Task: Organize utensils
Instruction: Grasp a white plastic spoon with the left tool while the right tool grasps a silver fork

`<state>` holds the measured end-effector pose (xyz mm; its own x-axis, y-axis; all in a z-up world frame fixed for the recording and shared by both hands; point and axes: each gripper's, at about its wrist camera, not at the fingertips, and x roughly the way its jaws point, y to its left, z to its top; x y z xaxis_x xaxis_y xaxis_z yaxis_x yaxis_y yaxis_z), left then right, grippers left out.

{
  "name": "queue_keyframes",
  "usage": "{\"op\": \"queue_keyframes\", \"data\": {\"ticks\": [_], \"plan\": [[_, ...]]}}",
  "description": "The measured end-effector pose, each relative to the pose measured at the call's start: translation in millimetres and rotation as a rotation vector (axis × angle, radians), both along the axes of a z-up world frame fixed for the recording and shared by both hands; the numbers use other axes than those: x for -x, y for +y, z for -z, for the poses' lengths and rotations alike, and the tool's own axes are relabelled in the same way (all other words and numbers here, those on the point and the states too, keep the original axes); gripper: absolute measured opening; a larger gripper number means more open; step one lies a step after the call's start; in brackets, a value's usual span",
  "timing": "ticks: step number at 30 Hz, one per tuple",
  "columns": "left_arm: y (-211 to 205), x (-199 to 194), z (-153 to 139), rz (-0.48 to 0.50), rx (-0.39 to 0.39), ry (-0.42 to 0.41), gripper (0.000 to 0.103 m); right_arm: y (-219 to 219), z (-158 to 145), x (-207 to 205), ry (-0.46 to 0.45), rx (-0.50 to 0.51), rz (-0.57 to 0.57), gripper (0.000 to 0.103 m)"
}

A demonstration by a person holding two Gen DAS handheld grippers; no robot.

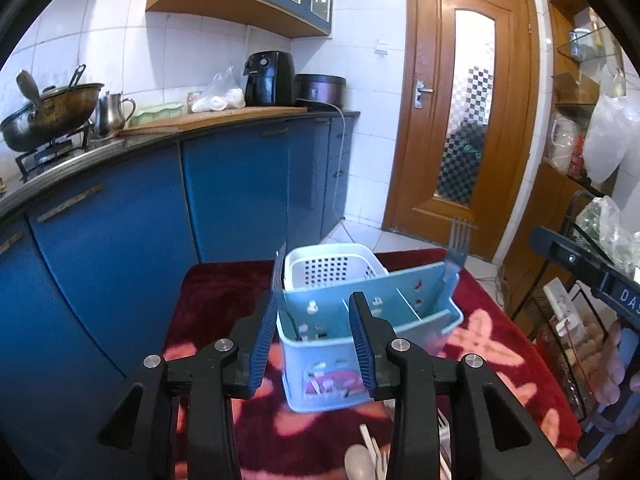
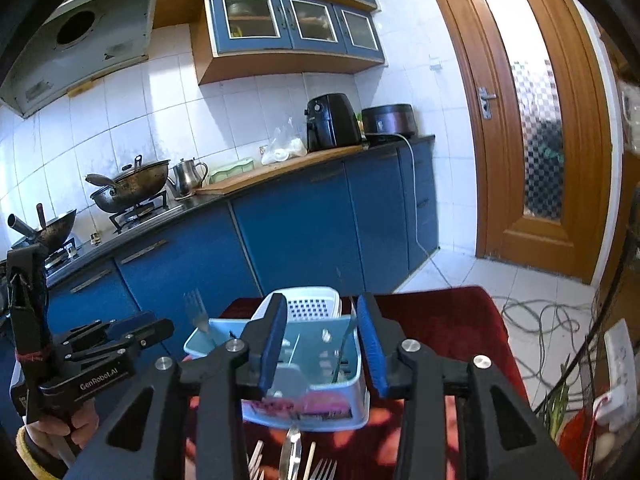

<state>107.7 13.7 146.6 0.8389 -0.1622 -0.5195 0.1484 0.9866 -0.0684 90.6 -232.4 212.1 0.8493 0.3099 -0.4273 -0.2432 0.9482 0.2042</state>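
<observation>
2 parted, empty claws, left claw point(image 1: 316, 344) and right claw point(image 2: 324, 346), before blue caddy point(image 1: 320, 376) on red cloth point(image 1: 216, 304).

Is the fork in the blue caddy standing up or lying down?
Standing up: the fork sits handle-down in the blue caddy, tines above the rim.

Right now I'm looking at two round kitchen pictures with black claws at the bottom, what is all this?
There is no robot here. A person holds two handheld grippers, each carrying a wide-angle camera that looks forward along its two fingers. One picture looks out from the left gripper, the other from the right gripper. Both stand open and hold nothing. Ahead, on a dark red patterned cloth, stands a light blue utensil caddy with compartments. A fork stands upright in it, beside a white perforated basket. More cutlery lies loose on the cloth nearer the cameras. The left gripper also shows from outside in the right camera's view, held in a hand.
</observation>
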Motion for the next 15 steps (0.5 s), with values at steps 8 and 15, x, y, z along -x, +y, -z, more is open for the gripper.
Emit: {"op": "queue_keyframes", "data": {"ticks": [8, 15], "plan": [[-2, 27, 13, 0.022, -0.021, 0.039, 0.038, 2, 26, 21, 0.088, 0.032, 0.001, 0.042], [-6, 42, 40, 0.035, -0.017, 0.116, 0.038, 6, 75, 32, 0.215, 0.077, -0.016, 0.046]]}}
